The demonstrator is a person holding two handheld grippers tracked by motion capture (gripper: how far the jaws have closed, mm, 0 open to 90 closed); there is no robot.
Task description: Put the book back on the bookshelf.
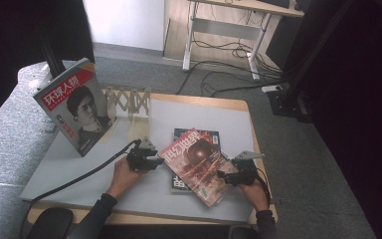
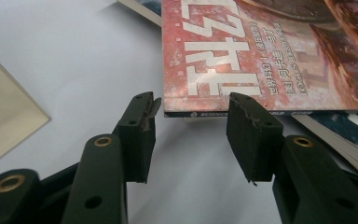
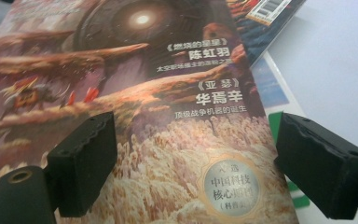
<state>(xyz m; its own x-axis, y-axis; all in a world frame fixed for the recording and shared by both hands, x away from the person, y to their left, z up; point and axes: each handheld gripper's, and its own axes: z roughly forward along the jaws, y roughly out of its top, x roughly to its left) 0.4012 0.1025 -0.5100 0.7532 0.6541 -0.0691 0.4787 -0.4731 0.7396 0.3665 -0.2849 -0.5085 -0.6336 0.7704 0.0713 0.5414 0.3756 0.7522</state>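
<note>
the red magazine (image 1: 195, 166) lies skewed on top of a darker magazine (image 1: 195, 135) near the front of the grey worktop (image 1: 79, 164), between the two hands. the left tool (image 2: 193, 105) stands part open with nothing gripped, its jaws level with the red cover's near edge and one on either side of a corner. the right tool (image 3: 191, 163) is spread wide over the opposite end of that cover, one jaw above the artwork and the other past its edge, holding nothing. a third magazine (image 1: 74, 104) stands upright at the far left beside a wooden rack (image 1: 128, 101).
</note>
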